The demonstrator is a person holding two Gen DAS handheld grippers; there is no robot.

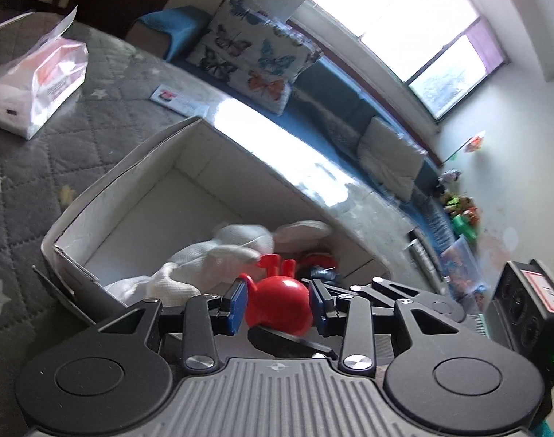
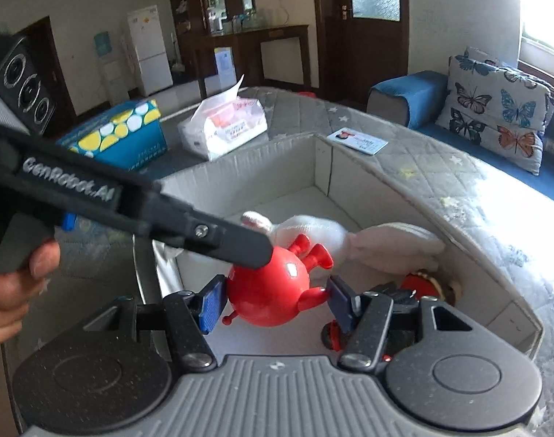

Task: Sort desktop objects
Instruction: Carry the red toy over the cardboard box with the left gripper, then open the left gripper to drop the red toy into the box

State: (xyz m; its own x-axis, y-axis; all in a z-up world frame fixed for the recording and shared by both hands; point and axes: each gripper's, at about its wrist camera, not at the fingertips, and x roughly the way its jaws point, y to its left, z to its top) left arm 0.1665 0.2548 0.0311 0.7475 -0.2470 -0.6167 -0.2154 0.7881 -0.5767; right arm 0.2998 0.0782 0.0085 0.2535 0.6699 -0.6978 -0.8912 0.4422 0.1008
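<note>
Red toy over the storage box.
My left gripper (image 1: 278, 306) has its blue pads closed against a red knobbed ball toy (image 1: 279, 304). My right gripper (image 2: 275, 302) stands open around it, pads not touching. Below it, in the white storage box (image 2: 324, 167), lies a white plush rabbit (image 2: 313, 231).

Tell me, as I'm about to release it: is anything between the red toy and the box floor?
Nothing visible: the box floor under the red toy looks bare; white plush lies behind, dark toy beside.
</note>
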